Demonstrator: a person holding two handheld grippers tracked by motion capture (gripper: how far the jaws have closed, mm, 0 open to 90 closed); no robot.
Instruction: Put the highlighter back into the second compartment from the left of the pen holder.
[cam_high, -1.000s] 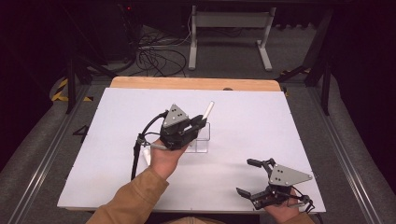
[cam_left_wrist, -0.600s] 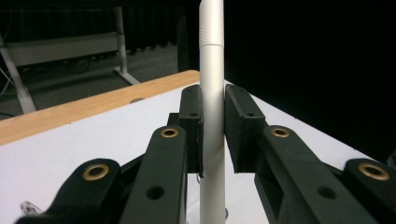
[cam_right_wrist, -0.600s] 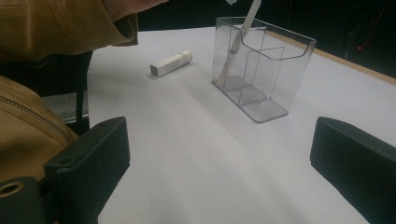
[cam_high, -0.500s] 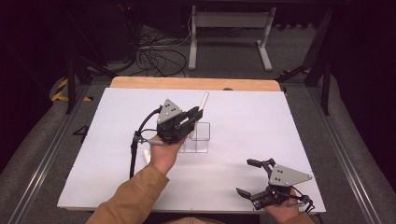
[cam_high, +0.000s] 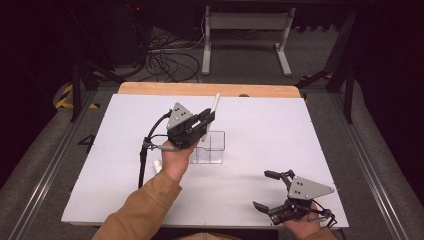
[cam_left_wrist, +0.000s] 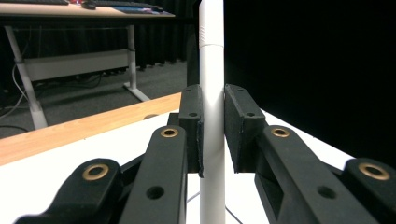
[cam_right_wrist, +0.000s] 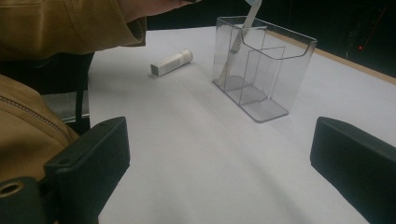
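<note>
Left gripper (cam_left_wrist: 213, 135) fingers clamp the white marker (cam_left_wrist: 211, 70) mid-barrel, steering its lower end into the clear organizer (cam_right_wrist: 261, 70) below. Right gripper (cam_right_wrist: 219, 177) fingers spread, empty.

White table (cam_high: 125, 180): clear divided bin (cam_high: 212, 148), small white tube (cam_right_wrist: 172, 62), possibly cap.

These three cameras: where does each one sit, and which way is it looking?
High view: above the person's side, looking forward and down on the table; both forearms, left gripper and right gripper show.
Left gripper view: rides that gripper, looking along its jaws, shut on a white pen.
Right gripper view: rides the right gripper, low over the table, facing the clear box; a sleeve shows.
Shared: high and right gripper views both show the box and the pen dipping into it.
</note>
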